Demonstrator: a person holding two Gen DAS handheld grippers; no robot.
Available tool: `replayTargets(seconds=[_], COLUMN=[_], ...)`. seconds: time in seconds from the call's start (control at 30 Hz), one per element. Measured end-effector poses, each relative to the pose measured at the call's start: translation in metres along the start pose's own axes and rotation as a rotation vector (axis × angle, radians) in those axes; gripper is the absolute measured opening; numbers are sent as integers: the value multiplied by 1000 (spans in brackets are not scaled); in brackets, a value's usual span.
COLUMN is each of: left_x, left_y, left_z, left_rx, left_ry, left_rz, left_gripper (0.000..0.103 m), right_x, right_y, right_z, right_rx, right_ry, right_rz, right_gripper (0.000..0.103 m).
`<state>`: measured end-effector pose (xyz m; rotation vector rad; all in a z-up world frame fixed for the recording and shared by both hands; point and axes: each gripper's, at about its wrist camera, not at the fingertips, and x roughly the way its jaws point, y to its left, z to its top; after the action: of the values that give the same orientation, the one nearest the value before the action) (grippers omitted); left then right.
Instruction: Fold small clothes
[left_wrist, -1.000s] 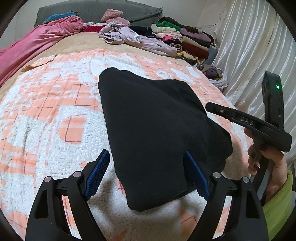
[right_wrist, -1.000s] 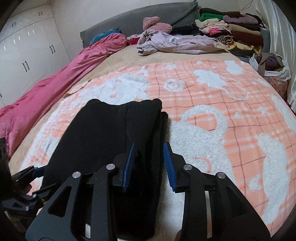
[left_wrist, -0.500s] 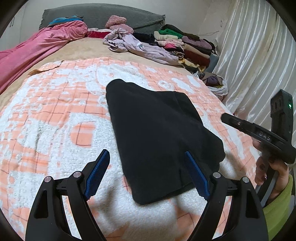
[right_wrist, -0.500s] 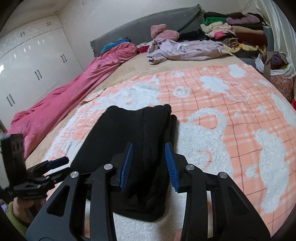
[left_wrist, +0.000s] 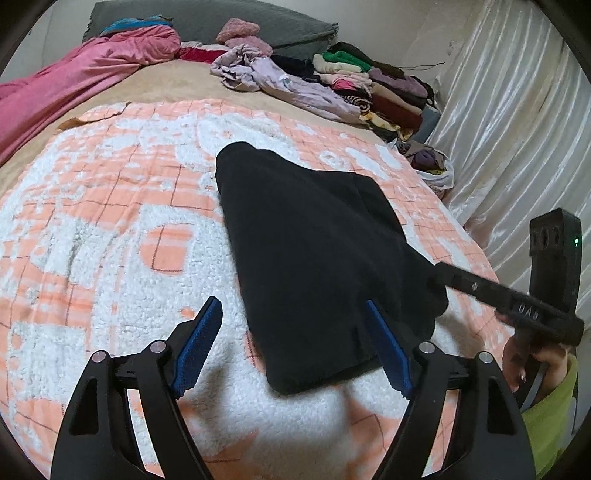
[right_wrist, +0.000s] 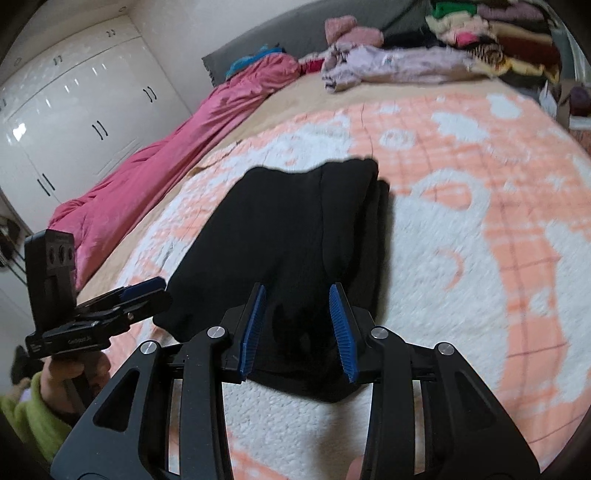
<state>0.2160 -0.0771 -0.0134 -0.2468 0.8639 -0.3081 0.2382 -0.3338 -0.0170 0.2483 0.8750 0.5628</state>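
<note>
A black garment lies folded flat on the orange and white blanket. My left gripper is open and empty, hovering just above the garment's near left corner. My right gripper is open with a narrower gap, empty, above the garment's near edge. The right gripper's body shows at the right of the left wrist view, beside the garment's right corner. The left gripper's body shows at the left of the right wrist view.
A pink duvet runs along the bed's left side. A lilac garment and a stack of folded clothes lie at the far end. A bag of clothes and a white curtain stand right. White wardrobes stand left.
Both grippers have pulled back and up from the garment. The right gripper's jaws have opened a little wider. The garment lies still.
</note>
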Motion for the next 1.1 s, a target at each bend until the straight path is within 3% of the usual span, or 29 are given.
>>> replayTargets(seconds=[0.1,0.17,0.33,0.5,0.57,0.6,0.63,0.67,0.8,0.9,1.1], left_x=[9,16,16,16,21,23,24,26,31,33,13], left_y=[1,2,1,-1,-2,-1,-1,-1,-3,-5,-8], left_z=[0,-1,-5,-4,-6,-8,-8,-9,-13,-14,-13], left_rx=[-5,-12,-7,10,11,7,5,7,18,31,43], left_ry=[20,41,48,57,69,74,76,79,88,91,46], left_rz=[4,1,1,-9,-6,-8,-9,-7,-2,-1,-15], left_gripper=[77,77,72,74,74,74,74,74,74,74,73], right_x=[11,12,-13,-6,0,1,3,4,-3,-18,-17], right_y=[-4,-5,5,1,-6,-9,-10,-11,-16,-22,-26], right_z=[-6,-8,-17,-33,-35,-35,-35,-36,-33,-26,0], right_rx=[26,31,-21,-44,-18,-6,-9,-13,25,70,100], right_ry=[31,30,-22,19,26,19,19,23,1,-73,-122], right_rz=[6,23,1,-84,-107,-142,-161,-157,-75,-20,-93], right_gripper=[29,14,12,12,19,26,40,43,43,44,44])
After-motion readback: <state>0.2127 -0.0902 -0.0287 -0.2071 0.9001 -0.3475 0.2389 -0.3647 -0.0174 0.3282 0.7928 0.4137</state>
